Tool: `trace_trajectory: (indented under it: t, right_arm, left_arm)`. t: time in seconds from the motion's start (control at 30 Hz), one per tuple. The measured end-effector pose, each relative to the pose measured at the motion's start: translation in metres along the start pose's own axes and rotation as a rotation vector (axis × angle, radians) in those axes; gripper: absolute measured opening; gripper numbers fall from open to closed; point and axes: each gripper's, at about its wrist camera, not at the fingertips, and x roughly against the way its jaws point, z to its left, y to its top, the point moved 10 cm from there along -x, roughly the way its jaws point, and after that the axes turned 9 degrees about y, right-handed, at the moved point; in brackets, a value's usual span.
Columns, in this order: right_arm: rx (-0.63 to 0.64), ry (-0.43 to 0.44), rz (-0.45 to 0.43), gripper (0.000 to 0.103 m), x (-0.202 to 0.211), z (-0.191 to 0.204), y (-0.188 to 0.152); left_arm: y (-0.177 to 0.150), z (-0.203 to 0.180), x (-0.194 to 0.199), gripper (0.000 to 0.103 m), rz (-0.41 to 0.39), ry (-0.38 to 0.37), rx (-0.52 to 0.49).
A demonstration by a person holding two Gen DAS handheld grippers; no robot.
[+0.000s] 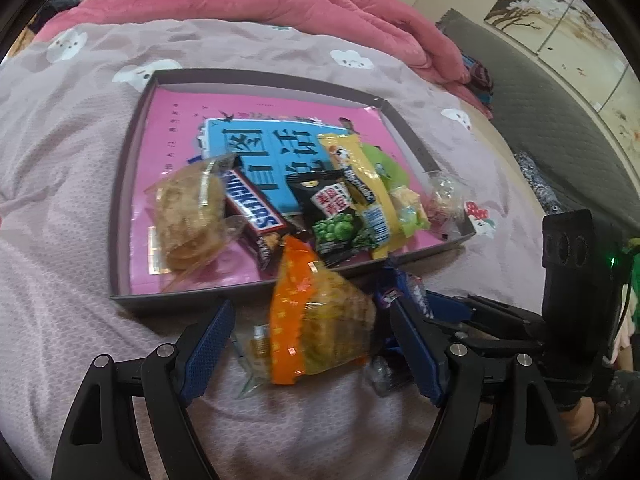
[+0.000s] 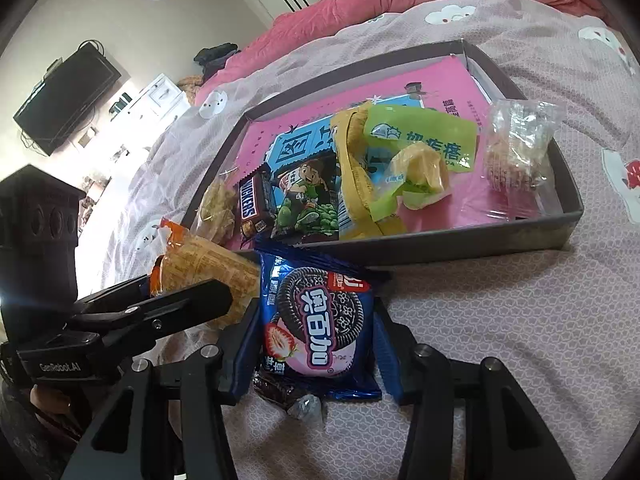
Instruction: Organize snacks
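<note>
Left hand-held gripper [image 1: 308,344] spread wide around orange packet [image 1: 316,320], pads clear of it. Right hand-held gripper [image 2: 316,340] clamped on Oreo pack [image 2: 316,320], on bed [image 2: 500,340] just near of snack-filled tray [image 2: 440,244].

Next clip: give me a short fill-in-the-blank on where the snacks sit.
1. The Snickers bar lies inside the ____.
2. The blue cookie packet sits between the fingers of the ____ gripper.
3. The orange packet lies between the left gripper's fingers, ____ the box.

Missing: box; right; outside
</note>
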Motion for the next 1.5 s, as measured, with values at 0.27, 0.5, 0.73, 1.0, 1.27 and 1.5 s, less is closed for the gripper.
trace_trajectory:
  t: [0.27,0.5,0.73,1.0,1.27,1.5]
  right_arm:
    - [-0.005,-0.008,-0.007,0.051,0.001,-0.001,0.001]
    - [-0.008,-0.019,-0.021,0.051,0.008,-0.005,0.001]
    - [-0.027,-0.024,-0.051,0.051,0.018,-0.01,0.004]
    - [-0.002,-0.011,-0.11,0.051,0.031,-0.003,0.014]
    - [0.039,-0.022,-0.142,0.051,0.041,0.004,0.021]
    - [0.064,-0.033,-0.182,0.051,0.05,0.007,0.029]
  left_arm:
    - [0.002,-0.005,-0.004,0.07,0.012,-0.017,0.013]
    - [0.003,-0.011,-0.003,0.035,0.012,-0.028,-0.007]
    - [0.001,-0.02,-0.003,0.028,0.009,-0.03,-0.035]
    - [0.011,-0.022,0.014,0.023,-0.053,-0.032,-0.02]
    - [0.018,-0.011,0.034,0.023,-0.09,-0.028,0.021]
    - [0.027,-0.007,0.056,0.023,-0.134,-0.026,0.042]
